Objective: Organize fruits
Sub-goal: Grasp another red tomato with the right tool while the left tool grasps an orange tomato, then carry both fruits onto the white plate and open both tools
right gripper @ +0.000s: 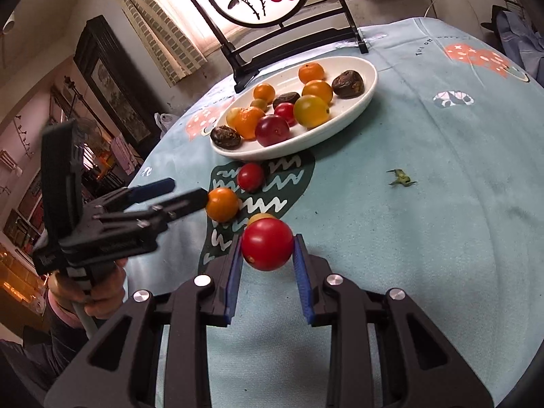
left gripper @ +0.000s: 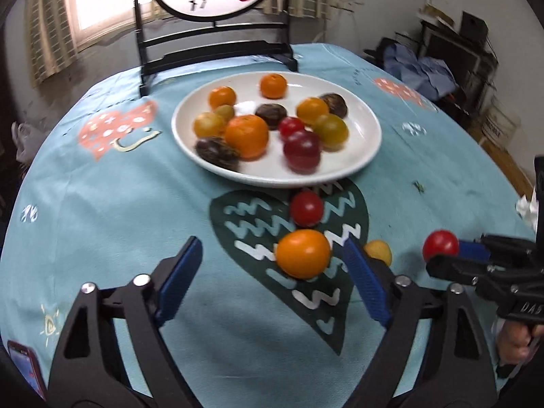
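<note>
The right claw point(right gripper: 267, 255) pinches a smooth, glossy red tomato point(right gripper: 267, 244) between its ribbed blue pads, lifted just above the bench point(right gripper: 425, 221) under its soft teal printed cloth. The left claw point(left gripper: 272, 275) stands spread around a round orange tomato point(left gripper: 303, 253) that lies on the cloth's dark heart print, touching neither pad. Beyond them, another red tomato point(left gripper: 307, 208) rests near the shallow white ceramic plate point(left gripper: 367, 129) heaped with fruit.

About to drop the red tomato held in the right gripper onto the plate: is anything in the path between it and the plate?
Partly. A loose red tomato lies on the cloth just before the plate's near rim, and an orange tomato sits left of the held red tomato. Both are low; carrying over them looks clear.
</note>
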The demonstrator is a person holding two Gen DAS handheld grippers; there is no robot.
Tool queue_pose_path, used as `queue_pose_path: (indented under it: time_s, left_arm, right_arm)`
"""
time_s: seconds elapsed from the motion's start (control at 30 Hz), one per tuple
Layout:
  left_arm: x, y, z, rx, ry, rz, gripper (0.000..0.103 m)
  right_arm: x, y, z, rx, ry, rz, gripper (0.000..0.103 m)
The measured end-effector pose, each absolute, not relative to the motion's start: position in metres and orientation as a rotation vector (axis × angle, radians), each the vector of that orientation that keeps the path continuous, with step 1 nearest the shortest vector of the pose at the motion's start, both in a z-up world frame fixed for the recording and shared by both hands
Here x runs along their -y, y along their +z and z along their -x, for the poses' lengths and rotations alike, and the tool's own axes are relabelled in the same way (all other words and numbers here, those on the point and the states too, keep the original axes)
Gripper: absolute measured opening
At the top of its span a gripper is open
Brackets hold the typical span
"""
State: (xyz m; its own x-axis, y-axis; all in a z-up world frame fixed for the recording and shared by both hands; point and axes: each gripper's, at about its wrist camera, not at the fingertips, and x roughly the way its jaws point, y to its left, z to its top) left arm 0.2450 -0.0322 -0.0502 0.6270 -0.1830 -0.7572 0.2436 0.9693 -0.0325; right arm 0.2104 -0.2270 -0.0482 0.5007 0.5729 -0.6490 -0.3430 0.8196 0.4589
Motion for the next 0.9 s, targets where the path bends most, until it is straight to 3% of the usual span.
queue_pose_path:
  time_s: [0.07, 0.3, 0.5, 0.9]
  left_arm:
    - [0.036, -0.057, -0.248, -0.882, -0.26, -0.084, 0.068]
    - [0.044, -0.068, -0.251, -0.893, -0.3, -0.101, 0.062]
    - [0.05, -0.075, -0.256, -0.913, -0.331, -0.108, 0.044]
    - [0.042, -0.062, -0.251, -0.882, -0.374, -0.038, 0.042]
  right_arm:
    - [0.227, -0.048, -0.21, -0.884, 0.566, -0.283, 0.03]
    - [0.23, -0.046, -0.209, -0.873, 0.57, -0.287, 0.03]
    - [0.231, -0.045, -0.208, -0.864, 0.573, -0.287, 0.03]
    - [0.231, -0.044, -0.21, -0.858, 0.575, -0.296, 0.03]
